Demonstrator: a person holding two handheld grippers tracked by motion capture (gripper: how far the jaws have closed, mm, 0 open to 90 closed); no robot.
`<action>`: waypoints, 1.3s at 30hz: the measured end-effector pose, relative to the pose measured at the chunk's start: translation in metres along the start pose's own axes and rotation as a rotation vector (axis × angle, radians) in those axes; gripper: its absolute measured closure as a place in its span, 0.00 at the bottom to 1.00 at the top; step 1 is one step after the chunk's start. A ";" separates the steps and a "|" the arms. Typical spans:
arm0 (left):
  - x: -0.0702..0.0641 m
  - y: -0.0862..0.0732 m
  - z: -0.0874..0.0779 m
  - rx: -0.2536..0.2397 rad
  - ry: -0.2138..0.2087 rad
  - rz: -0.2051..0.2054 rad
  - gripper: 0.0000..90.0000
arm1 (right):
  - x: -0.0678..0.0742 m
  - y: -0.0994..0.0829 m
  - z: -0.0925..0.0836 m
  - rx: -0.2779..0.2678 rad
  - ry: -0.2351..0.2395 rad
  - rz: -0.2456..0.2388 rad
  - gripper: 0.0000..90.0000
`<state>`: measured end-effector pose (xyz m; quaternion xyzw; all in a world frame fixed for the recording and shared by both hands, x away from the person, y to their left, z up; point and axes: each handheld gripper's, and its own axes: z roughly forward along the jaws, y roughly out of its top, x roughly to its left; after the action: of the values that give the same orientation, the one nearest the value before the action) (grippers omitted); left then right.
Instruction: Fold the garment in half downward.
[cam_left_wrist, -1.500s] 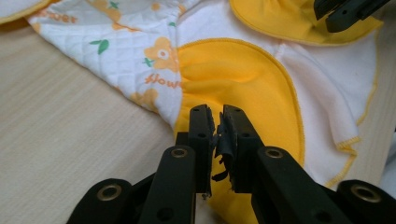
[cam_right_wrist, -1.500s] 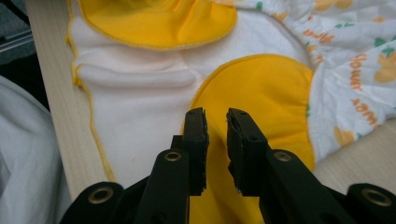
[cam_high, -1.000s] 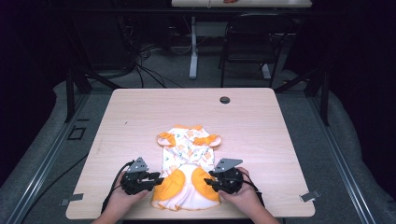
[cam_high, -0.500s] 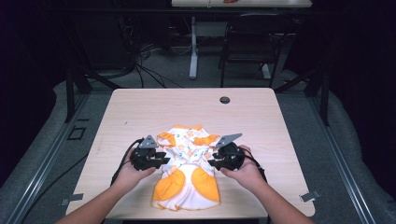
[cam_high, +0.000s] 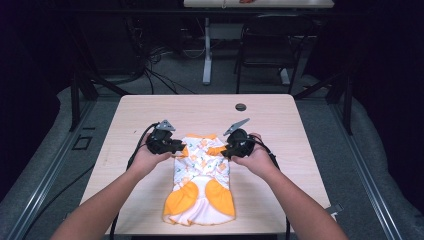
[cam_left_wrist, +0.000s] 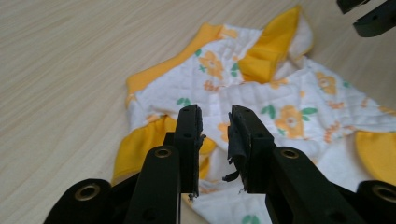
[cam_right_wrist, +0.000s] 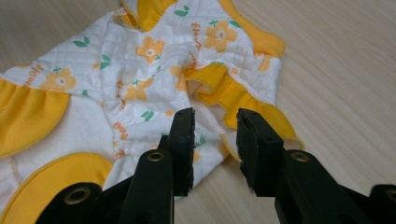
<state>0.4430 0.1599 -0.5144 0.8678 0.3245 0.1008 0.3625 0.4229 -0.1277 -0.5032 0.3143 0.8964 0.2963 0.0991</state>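
Jaws on both the left gripper (cam_high: 176, 146) and right gripper (cam_high: 226, 150) have just been closing, part-open with nothing pinched, flanking the far end of the baby romper (cam_high: 200, 180) mid-bench (cam_high: 280, 125). Its legs lie spread; folding looks barely begun.
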 end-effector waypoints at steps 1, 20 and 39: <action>0.002 0.001 0.003 -0.004 0.008 -0.008 0.81 | -0.001 0.002 0.003 0.001 0.002 -0.003 0.74; 0.027 0.017 0.042 0.030 0.072 -0.066 0.78 | -0.027 0.041 0.052 0.000 -0.080 0.079 0.76; 0.041 -0.005 0.059 0.046 0.109 -0.146 0.68 | -0.040 0.028 0.082 0.061 -0.121 0.178 0.65</action>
<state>0.4960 0.1553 -0.5629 0.8432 0.4085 0.1136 0.3307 0.4983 -0.0970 -0.5527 0.4130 0.8659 0.2570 0.1165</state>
